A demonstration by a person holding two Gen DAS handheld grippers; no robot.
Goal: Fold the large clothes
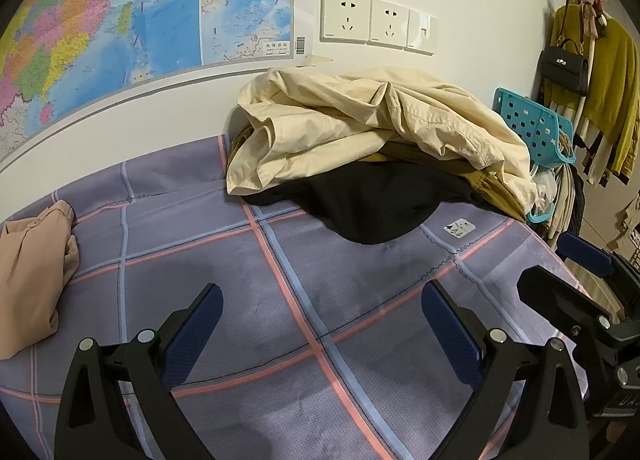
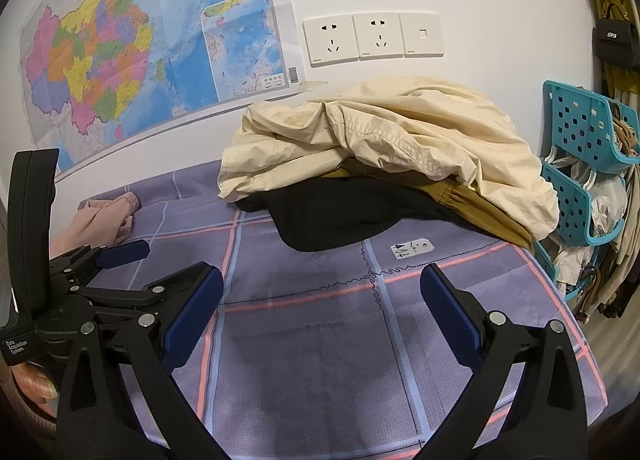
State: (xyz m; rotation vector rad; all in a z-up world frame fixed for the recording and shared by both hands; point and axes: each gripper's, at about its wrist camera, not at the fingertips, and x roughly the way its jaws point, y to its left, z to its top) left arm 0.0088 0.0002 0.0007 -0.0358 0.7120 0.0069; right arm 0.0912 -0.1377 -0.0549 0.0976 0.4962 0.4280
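A pile of clothes lies at the far side of the purple checked cloth (image 1: 280, 300) by the wall: a cream garment (image 1: 380, 123) (image 2: 400, 139) on top, a black one (image 1: 372, 203) (image 2: 332, 215) and an olive one (image 2: 484, 203) under it. A folded pink garment (image 1: 28, 272) (image 2: 100, 215) lies at the left. My left gripper (image 1: 320, 300) is open and empty above the bare cloth. My right gripper (image 2: 320, 292) is open and empty beside it; it shows at the right edge of the left wrist view (image 1: 560, 264).
A wall with a map (image 1: 120, 19) and sockets (image 1: 376, 21) stands behind the pile. A teal plastic rack (image 2: 580, 163) with clutter stands at the right, with hanging clothes and a black bag (image 1: 564, 67) beyond. A white tag (image 2: 412, 248) lies on the cloth.
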